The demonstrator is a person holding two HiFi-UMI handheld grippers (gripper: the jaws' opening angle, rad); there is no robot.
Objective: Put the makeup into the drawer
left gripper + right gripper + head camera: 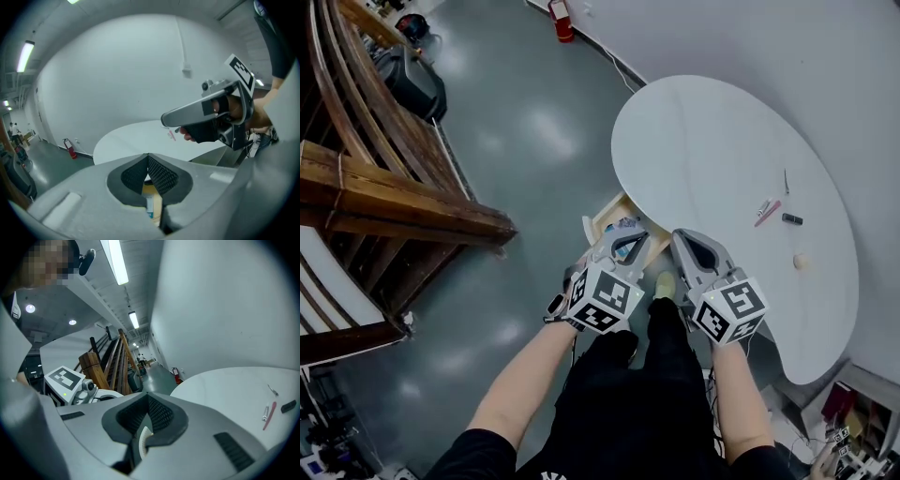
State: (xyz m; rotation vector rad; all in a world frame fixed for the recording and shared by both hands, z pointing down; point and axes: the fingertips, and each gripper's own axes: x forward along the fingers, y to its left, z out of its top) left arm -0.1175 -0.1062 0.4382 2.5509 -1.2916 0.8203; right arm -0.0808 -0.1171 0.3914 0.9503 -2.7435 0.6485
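The left gripper (pixel 148 158) is fully closed with nothing between its jaws and hangs over the open light wooden drawer (pixel 603 217) at the white round counter's (pixel 722 141) near edge. The right gripper (pixel 148 398), just beside it, is also closed and empty. The pink makeup stick (pixel 767 214) and the small black makeup tube (pixel 791 218) lie on the counter's wall side, well apart from both grippers.

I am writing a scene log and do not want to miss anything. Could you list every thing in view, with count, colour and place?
table: one, white, rounded, centre-right.
drawer: one, light wood, open at the table's near edge, things inside.
small makeup items: about five, pink, white, dark, beige, on the table's right part.
fire extinguisher: one, red, on the floor by the wall.
wooden staircase: one, brown, left.
left gripper: one, grey, shut, near the drawer.
right gripper: one, grey, shut, beside the left one.
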